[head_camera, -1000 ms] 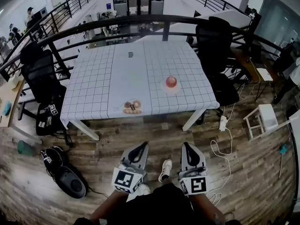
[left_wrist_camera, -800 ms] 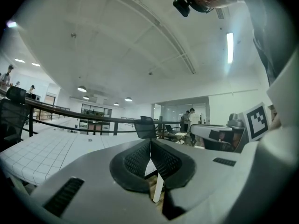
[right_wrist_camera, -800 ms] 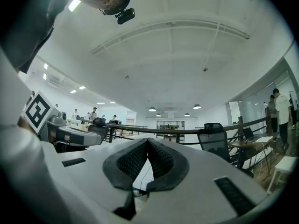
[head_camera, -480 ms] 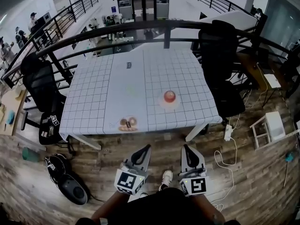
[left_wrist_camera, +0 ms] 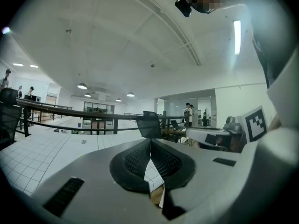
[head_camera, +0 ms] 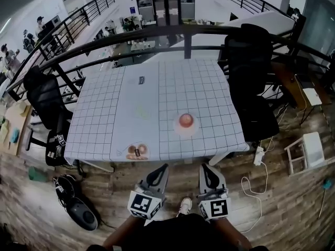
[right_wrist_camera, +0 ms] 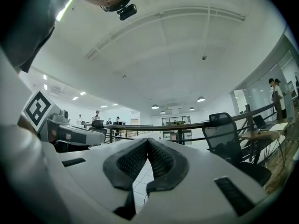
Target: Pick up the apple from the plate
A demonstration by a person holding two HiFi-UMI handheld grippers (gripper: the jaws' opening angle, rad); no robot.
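A red apple (head_camera: 186, 120) sits on a pale plate (head_camera: 178, 130) on the checked tablecloth of the table (head_camera: 104, 114), right of centre near the front edge. My left gripper (head_camera: 161, 168) and right gripper (head_camera: 204, 167) hang side by side below the table's front edge, over the wooden floor, well short of the plate. Both are shut with nothing between the pads. In the left gripper view the jaws (left_wrist_camera: 150, 141) meet tip to tip; in the right gripper view the jaws (right_wrist_camera: 147, 141) do the same. The apple shows in neither gripper view.
A second small plate with snacks (head_camera: 137, 151) lies at the table's front left. A small dark item (head_camera: 142, 79) lies far back on the cloth. Black office chairs stand at the left (head_camera: 44, 101) and right (head_camera: 251, 72). A dark bag (head_camera: 78, 210) and white cable (head_camera: 256, 192) lie on the floor.
The whole view has advanced toward the table: table, plate and apple sit lower and nearer in the head view. Both grippers have travelled with me and stay shut.
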